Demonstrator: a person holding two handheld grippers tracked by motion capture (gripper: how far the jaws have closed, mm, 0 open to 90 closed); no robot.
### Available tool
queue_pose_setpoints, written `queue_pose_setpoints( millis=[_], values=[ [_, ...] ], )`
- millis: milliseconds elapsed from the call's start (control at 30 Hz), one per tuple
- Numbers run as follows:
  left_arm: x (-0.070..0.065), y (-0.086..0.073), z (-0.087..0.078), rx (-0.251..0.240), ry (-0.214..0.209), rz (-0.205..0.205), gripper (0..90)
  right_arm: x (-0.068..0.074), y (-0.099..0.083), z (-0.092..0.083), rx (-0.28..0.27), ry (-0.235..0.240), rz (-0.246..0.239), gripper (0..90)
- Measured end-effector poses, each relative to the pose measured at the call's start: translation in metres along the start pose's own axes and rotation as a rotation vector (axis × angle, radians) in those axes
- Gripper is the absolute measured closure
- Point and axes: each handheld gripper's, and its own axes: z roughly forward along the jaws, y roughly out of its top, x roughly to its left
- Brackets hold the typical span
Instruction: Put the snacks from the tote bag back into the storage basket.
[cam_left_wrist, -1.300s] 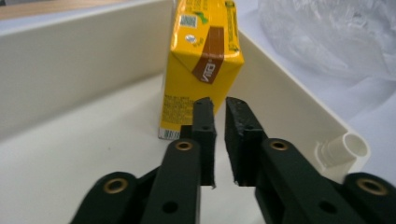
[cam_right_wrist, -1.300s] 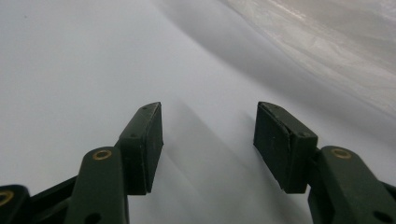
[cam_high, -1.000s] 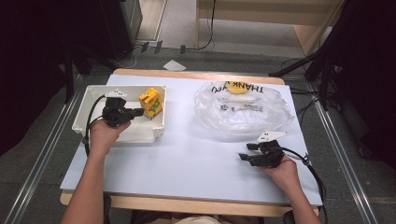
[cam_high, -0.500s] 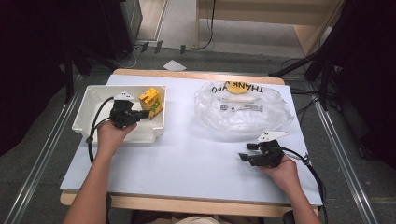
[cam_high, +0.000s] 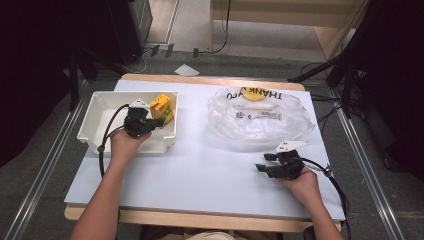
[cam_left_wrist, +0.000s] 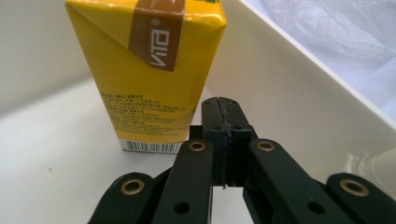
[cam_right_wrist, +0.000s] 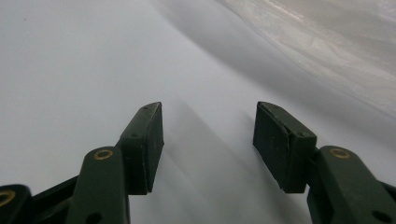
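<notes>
We see the left gripper (cam_left_wrist: 219, 109) with its fingers pressed flat together, empty, just beside the lower edge of the yellow drink carton (cam_left_wrist: 144, 65). The carton stands in the white tray (cam_high: 95, 112), near its right wall. The right gripper (cam_right_wrist: 209, 140) holds its fingers spread apart over the bare bench (cam_high: 200, 175), near the clear plastic bag (cam_high: 260, 117).

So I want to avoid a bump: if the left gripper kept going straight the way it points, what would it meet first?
Most likely the yellow drink carton: it stands just ahead of the shut left gripper, slightly to one side, inside the white bin. Depth is unclear, so it might graze past.
</notes>
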Motion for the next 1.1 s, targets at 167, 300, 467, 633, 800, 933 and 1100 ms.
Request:
queue_pose_setpoints(
  millis=[167,300,467,633,800,933,1100],
  values=[
    [0.001,-0.001,0.003,0.012,0.000,0.010,90.0,0.000,0.000,0.000,-0.001,0.001,0.002,43.8],
    [0.002,-0.001,0.003,0.012,-0.005,0.007,90.0,0.000,0.000,0.000,-0.002,-0.002,-0.002,43.5],
    [0.002,-0.001,0.003,0.007,0.008,0.011,90.0,0.000,0.000,0.000,-0.002,-0.002,-0.002,43.6],
    [0.005,-0.002,0.003,0.017,-0.001,0.004,90.0,0.000,-0.001,0.000,-0.003,-0.002,-0.004,43.5],
    [0.009,-0.003,0.003,0.021,0.001,-0.009,90.0,0.000,-0.001,0.000,-0.003,-0.004,-0.006,43.4],
    [0.011,-0.004,0.003,0.018,-0.001,-0.019,90.0,0.000,-0.001,0.000,-0.003,-0.004,-0.007,43.4],
    [0.013,-0.004,0.003,0.010,0.013,-0.029,90.0,0.000,-0.001,0.000,-0.003,-0.003,-0.006,43.4]
  ],
)
